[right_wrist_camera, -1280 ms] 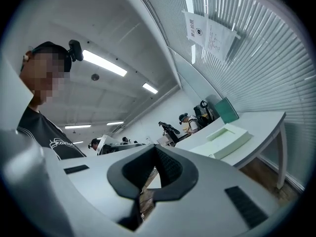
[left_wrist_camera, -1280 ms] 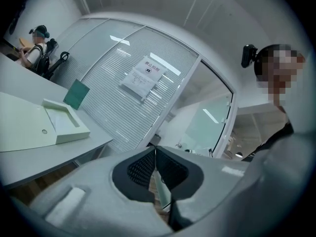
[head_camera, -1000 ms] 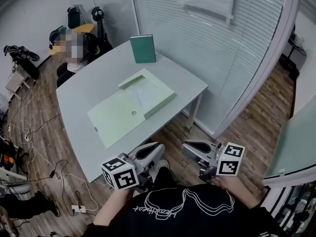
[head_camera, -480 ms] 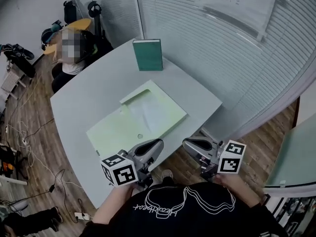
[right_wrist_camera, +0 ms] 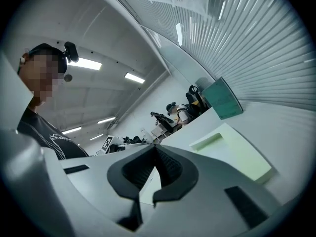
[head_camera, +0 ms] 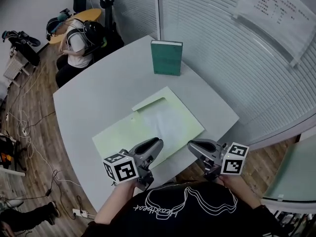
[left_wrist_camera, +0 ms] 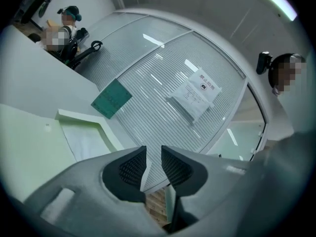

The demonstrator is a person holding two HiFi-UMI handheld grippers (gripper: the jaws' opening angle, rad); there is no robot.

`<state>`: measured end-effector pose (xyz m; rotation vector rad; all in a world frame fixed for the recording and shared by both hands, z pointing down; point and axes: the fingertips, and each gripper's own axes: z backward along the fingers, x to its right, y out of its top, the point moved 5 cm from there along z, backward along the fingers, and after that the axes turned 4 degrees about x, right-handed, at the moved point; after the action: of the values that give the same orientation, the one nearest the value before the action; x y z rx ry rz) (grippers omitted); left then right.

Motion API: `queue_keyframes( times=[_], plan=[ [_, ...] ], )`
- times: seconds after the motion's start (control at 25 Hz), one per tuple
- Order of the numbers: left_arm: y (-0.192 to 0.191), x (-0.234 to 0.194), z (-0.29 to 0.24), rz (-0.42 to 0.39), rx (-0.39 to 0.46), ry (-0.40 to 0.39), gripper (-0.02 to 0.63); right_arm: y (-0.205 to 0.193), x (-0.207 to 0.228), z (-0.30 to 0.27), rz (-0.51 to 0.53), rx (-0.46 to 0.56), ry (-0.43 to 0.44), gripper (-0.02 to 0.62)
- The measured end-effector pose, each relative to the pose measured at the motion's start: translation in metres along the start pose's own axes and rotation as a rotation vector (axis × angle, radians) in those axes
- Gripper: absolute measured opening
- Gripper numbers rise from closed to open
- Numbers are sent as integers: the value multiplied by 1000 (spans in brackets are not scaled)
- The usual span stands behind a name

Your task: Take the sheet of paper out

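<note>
Head view, from above the white tabletop (head_camera: pixel 94 95): a flat pale-green cardboard folder (head_camera: pixel 116 135) lies open, with the white sheet of paper (head_camera: pixel 165 122) tucked in its pocket, not yet drawn out. The left hand-held gripper (head_camera: pixel 155 143) is opening its jaws, a narrow gap with nothing between them. The right hand-held gripper (head_camera: pixel 191 145) has its jaws together, empty. Neither of the 2 touches the folder, so the whole job appears to remain.

head: steeply down over table (head_camera: pixel 98 98) | gripper views: low, probably level | shared: folder (head_camera: pixel 118 135)
</note>
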<state>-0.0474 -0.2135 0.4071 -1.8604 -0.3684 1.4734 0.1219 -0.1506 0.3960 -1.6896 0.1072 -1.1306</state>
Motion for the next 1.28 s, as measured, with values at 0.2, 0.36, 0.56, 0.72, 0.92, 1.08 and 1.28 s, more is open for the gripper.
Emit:
queue_keyframes(
  times=[0.2, 0.36, 0.56, 0.72, 0.92, 1.08, 1.28],
  plan=[
    [-5, -31, 4, 68, 14, 69, 116, 0, 18, -12, -33, -41, 6, 9],
    [-11, -51, -2, 123, 27, 119, 150, 3, 34, -16, -53, -69, 17, 9],
    [-15, -75, -9, 169, 30, 206, 167, 11, 53, -28, -74, -95, 53, 9],
    [-21, -93, -20, 185, 19, 276, 181, 21, 72, -33, -87, -115, 80, 9],
    [-35, -111, -36, 211, -18, 358, 192, 34, 99, -33, -104, -138, 96, 9],
    [-44, -130, -46, 235, -31, 431, 193, 41, 120, -35, -109, -156, 118, 9],
    [-57, -149, -60, 284, -50, 498, 192, 47, 142, -35, -118, -183, 140, 9]
  ],
)
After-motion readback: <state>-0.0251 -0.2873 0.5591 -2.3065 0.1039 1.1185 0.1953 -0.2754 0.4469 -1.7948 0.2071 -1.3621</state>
